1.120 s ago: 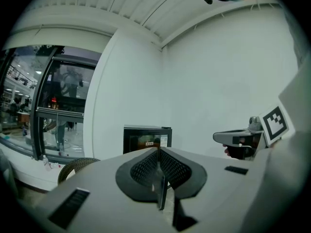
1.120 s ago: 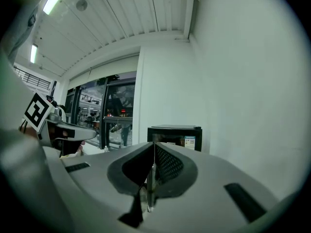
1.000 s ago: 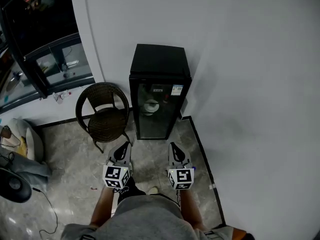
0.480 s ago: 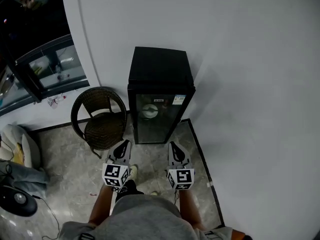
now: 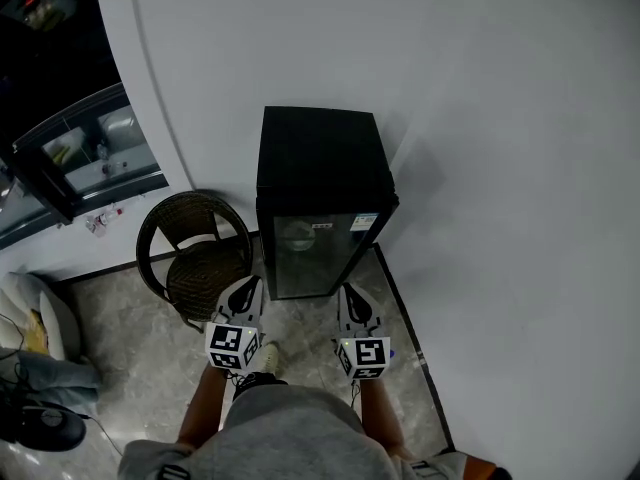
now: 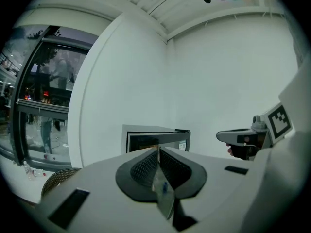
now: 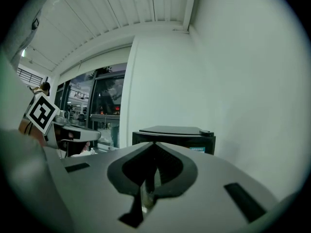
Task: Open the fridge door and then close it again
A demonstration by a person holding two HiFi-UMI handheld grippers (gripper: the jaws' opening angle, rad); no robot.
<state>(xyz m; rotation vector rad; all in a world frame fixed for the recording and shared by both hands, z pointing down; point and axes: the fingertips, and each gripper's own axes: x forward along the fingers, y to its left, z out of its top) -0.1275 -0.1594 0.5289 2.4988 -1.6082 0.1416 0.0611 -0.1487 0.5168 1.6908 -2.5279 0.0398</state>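
The small black fridge with a glass door (image 5: 318,183) stands against the white wall (image 5: 480,118), its door closed. Behind the glass a pale round object (image 5: 297,233) shows dimly, too faint to identify. Both grippers are in front of the fridge, short of its door and not touching it. The left gripper (image 5: 247,286) faces the door's left edge and the right gripper (image 5: 350,290) its right edge, each with its jaws clenched together on nothing. A brown wicker chair (image 5: 195,253) stands just left of the fridge, near the left gripper. Grey marbled floor tiles (image 5: 310,313) lie between fridge and grippers.
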